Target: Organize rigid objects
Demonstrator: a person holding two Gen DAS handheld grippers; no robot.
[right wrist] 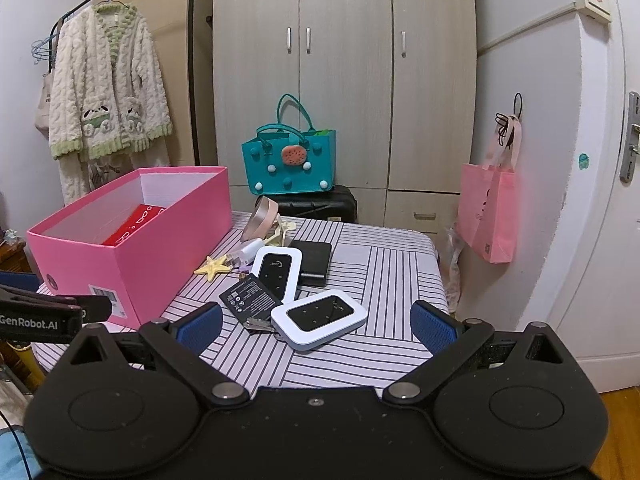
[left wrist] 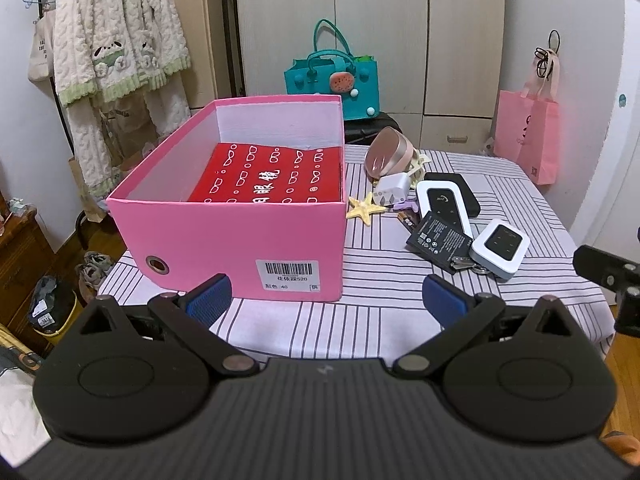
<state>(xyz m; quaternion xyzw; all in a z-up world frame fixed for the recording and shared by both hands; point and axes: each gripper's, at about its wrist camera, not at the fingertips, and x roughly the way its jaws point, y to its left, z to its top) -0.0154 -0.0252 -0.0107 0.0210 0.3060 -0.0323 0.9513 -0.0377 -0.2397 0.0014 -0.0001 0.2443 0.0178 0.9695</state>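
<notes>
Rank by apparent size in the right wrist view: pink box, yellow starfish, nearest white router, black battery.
1. pink box
2. nearest white router, though closeness to the camera may flatter it
3. black battery
4. yellow starfish

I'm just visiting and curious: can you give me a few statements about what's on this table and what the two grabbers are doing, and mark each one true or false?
1. The pink box already has a red box inside it. True.
2. The right gripper is clamped on the small white device. False: its fingers are spread apart and hold nothing; the device lies on the striped tablecloth.
3. The yellow starfish lies inside the pink box. False: it lies on the cloth, beside the box.
4. The left gripper is open and empty. True.
5. The black battery rests partly on the longer white device. True.
</notes>
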